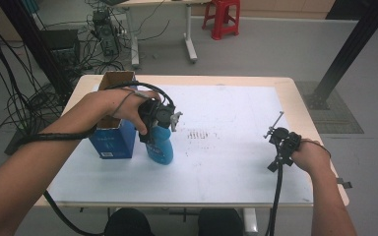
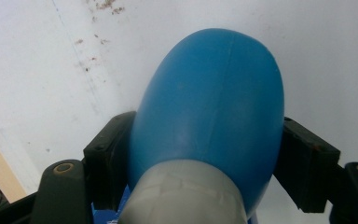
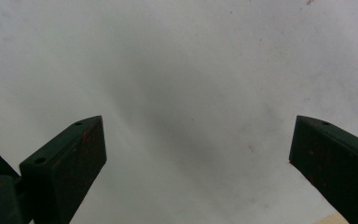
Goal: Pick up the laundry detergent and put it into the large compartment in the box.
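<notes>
Gripping the blue bottle, the left gripper has its two black jaws pressed on the two sides of the bottle's body, just below the grey cap. In the left gripper view the pads touch the blue plastic on both sides, with no gap that I can see. In the high view this gripper comes down on the bottle from above, and the person's left hand is wrapped around the gripper's body. The bottle stands on the white sheet that covers the table, at the left part of it. Just beside the bottle, on its left, there is a blue carton box with an open brown top; if the two touch I cannot tell.

The right gripper is well apart from the bottle, near the right edge of the sheet, and the person's right hand holds it. In the right gripper view its jaws are spread wide and between them there is only the bare white sheet. They hold nothing.

A black cable goes from the right gripper toward the near edge of the table. Behind the table, on the floor, a red stool stands far away.
</notes>
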The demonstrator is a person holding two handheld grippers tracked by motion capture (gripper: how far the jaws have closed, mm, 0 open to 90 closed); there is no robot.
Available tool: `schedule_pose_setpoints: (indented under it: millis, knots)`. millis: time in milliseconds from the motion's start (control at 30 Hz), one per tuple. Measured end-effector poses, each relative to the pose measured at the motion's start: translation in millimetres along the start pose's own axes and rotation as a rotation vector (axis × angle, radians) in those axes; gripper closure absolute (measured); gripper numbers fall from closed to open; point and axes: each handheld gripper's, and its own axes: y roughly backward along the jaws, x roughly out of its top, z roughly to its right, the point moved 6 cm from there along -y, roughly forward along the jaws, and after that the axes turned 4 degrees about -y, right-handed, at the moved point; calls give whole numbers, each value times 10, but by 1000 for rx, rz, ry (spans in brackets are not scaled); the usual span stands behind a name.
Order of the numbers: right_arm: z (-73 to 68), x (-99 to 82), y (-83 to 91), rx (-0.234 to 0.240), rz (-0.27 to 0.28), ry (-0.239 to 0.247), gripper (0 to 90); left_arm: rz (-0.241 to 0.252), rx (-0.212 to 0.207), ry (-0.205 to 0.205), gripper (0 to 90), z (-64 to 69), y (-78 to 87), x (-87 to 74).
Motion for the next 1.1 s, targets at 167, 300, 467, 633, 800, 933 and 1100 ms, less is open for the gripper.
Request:
schedule_pose_setpoints:
  millis: [167, 300, 467, 633, 800, 933, 1100]
  knots:
    - [4, -4, -8, 0, -1, -3, 34, 1, 2, -9, 316, -6, 0, -2]
    - [10, -6, -10, 0, -2, -3, 34, 3, 5, -27, 343, -10, 0, -13]
    - [11, -4, -14, -1, -1, -1, 35, 2, 0, -30, 346, -19, -6, -15]
    - [2, 0, -23, -2, -4, -2, 35, -10, -7, -33, 350, -36, -6, 9]
    - [1, -16, -14, -4, -4, -5, 35, -5, -6, -33, 352, -37, -7, -3]
    - [2, -22, -8, -4, -2, -4, 35, -9, -6, -34, 353, -38, -7, 7]
    - [-3, -20, -14, -5, -4, -4, 34, -7, 0, -29, 353, -24, -13, 8]
